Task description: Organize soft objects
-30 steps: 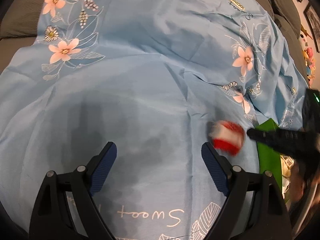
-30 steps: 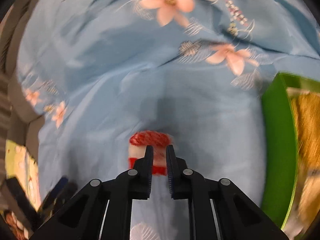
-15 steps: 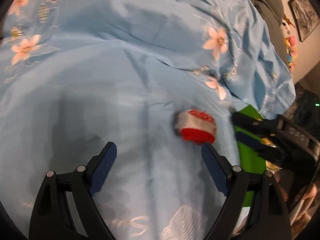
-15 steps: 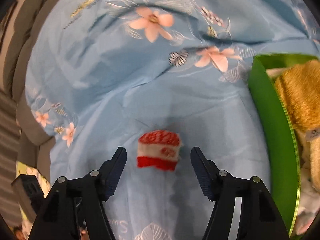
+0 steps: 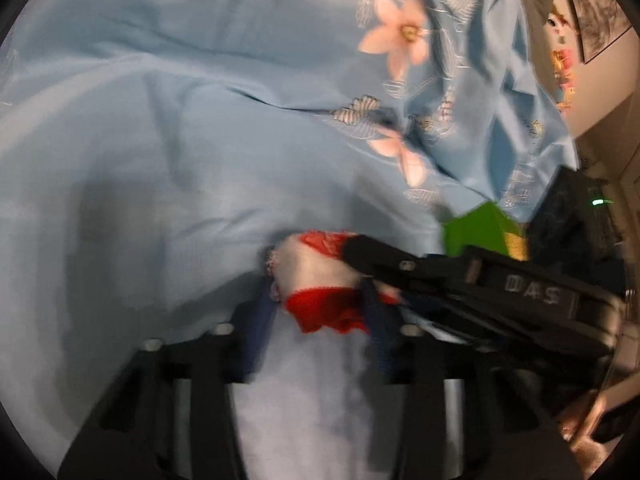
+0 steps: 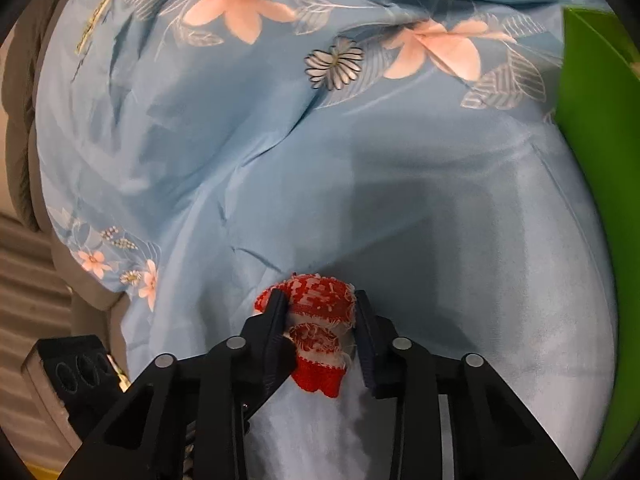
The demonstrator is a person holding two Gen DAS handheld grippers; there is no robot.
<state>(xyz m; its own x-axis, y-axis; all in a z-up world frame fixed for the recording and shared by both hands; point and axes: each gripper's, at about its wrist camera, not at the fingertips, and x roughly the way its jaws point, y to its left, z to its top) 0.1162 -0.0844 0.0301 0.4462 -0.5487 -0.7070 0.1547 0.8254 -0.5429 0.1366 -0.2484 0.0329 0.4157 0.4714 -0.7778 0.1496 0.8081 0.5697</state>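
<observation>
- Right wrist view: I had the right gripper (image 6: 320, 316) low over the blue floral sheet (image 6: 400, 200), its fingers (image 6: 276, 312) set on either side of the small red-and-white knitted piece (image 6: 316, 332).
- Those fingers had just been closing, and both pads sat against the sides of the knitted piece, so I read it as held.
- The knitted piece lay near the lower middle of the sheet, its patterned red end pointing away and its plain red end toward the camera.
- A green bin (image 6: 592, 120) stood at the right edge, well apart from the piece; a grey couch edge (image 6: 24, 140) showed past the sheet on the left.
- Left wrist view: the picture was blurred, but I saw the left gripper (image 5: 316, 320) at the same knitted piece (image 5: 320, 280), its blue-padded fingers (image 5: 260, 332) narrowed around the plain red end.
- These fingers had also just been closing with the piece between them; I could not tell whether the pads pressed on it.
- The right gripper's black finger (image 5: 400, 264) crossed in from the right over the top of the piece.
- The green bin (image 5: 476, 228) lay beyond it on the right, with framed pictures (image 5: 596, 12) on the far wall.
</observation>
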